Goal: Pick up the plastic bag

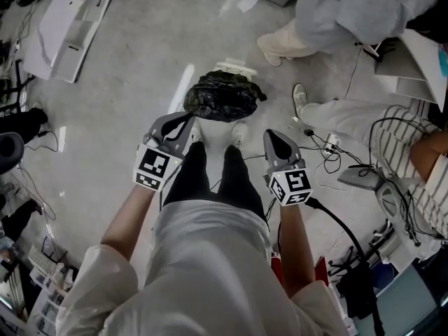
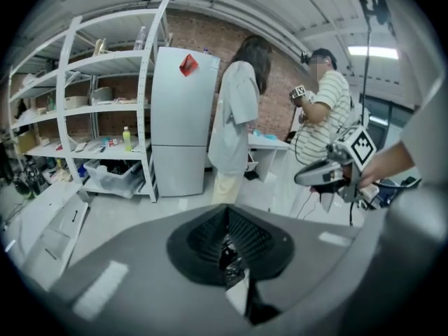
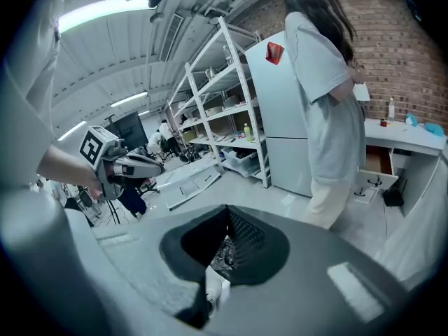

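A crumpled black plastic bag (image 1: 222, 96) lies on the grey floor just ahead of the person's feet. My left gripper (image 1: 186, 120) hangs a little short of the bag's near left side, jaws shut and empty. My right gripper (image 1: 271, 137) is to the bag's near right, apart from it, also shut and empty. In the left gripper view the shut gripper (image 2: 227, 235) shows only a sliver of the bag (image 2: 228, 257) through its narrow slit. The right gripper view shows the same past its gripper (image 3: 227, 231): a glimpse of the bag (image 3: 225, 252) and a white shoe below.
A person in light clothes (image 1: 350, 12) stands beyond the bag to the right. Someone in a striped shirt (image 1: 406, 152) is at the right, with cables and a power strip (image 1: 329, 144) on the floor. A white panel (image 1: 73, 19) lies top left. A white fridge (image 2: 180, 117) and shelving (image 2: 91, 96) stand behind.
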